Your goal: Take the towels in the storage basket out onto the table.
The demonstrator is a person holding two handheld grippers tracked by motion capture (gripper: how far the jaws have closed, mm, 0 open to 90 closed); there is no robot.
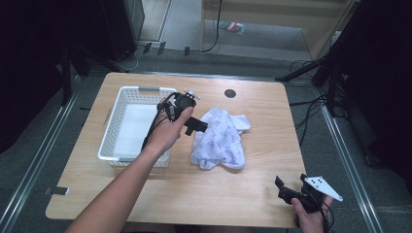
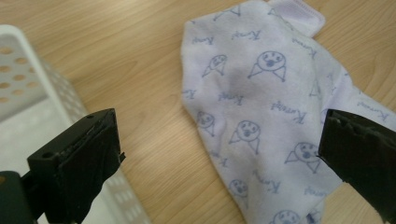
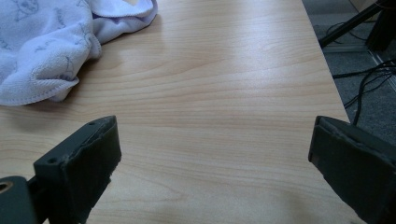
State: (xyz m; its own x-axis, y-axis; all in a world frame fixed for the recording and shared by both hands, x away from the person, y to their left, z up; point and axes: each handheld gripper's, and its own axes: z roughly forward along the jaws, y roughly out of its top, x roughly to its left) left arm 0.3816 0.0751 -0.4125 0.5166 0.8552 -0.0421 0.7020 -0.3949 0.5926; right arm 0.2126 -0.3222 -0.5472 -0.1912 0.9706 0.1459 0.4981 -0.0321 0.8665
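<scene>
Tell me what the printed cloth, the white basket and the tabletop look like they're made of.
Printed cloth: probably soft terry cotton, fuzzy matt nap, blue animal print. White basket: moulded plastic by the look, perforated walls. Tabletop: light wood-grain surface, slight sheen, possibly laminate.

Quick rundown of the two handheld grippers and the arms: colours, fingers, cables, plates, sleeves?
Both grippers are black. The left gripper trails a thin black cable along the forearm; its fingers are blocky, matte black, with worn edges and a small hole near the base. The right gripper carries a pale grey three-cornered plate with small dark holes, and a black cable hangs by the hand. Forearms are bare, no sleeves.
</scene>
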